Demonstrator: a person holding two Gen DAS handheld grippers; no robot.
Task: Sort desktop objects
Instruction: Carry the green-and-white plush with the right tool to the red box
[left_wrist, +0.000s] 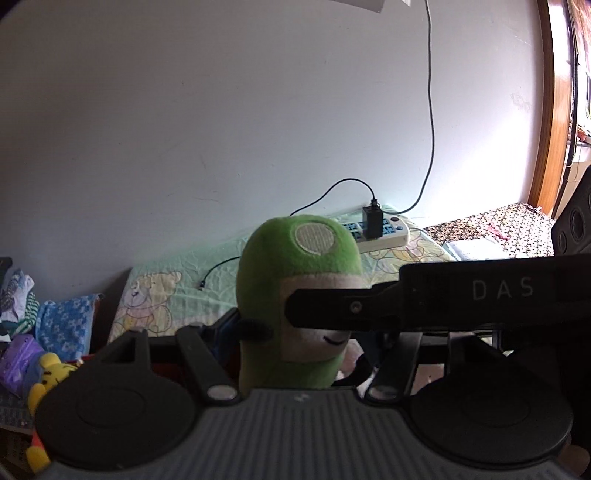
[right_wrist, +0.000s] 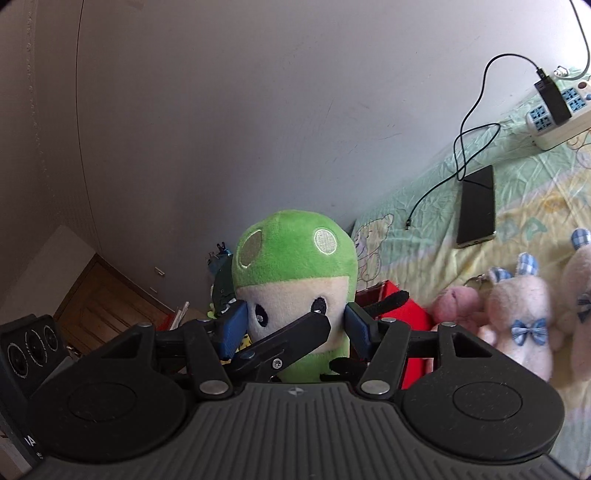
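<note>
A green plush toy (right_wrist: 295, 254) with a cream face and white spots stands upright between the blue pads (right_wrist: 236, 325) of my right gripper (right_wrist: 295, 326), which is shut on its head from both sides. A black finger of the other gripper (right_wrist: 284, 339) lies across the toy's face. In the left wrist view the same plush toy (left_wrist: 295, 266) fills the gap of my left gripper (left_wrist: 295, 332), whose fingertips are hidden. The right gripper's black finger (left_wrist: 332, 308) crosses the toy's cheek from the right.
A green bear-print cloth (right_wrist: 524, 192) covers the surface. On it lie a dark phone (right_wrist: 476, 206), a power strip (right_wrist: 557, 110) with a black charger, and pink plush rabbits (right_wrist: 517, 314). A red box (right_wrist: 410, 314) sits below the toy. A yellow bear plush (left_wrist: 48, 373) lies at left.
</note>
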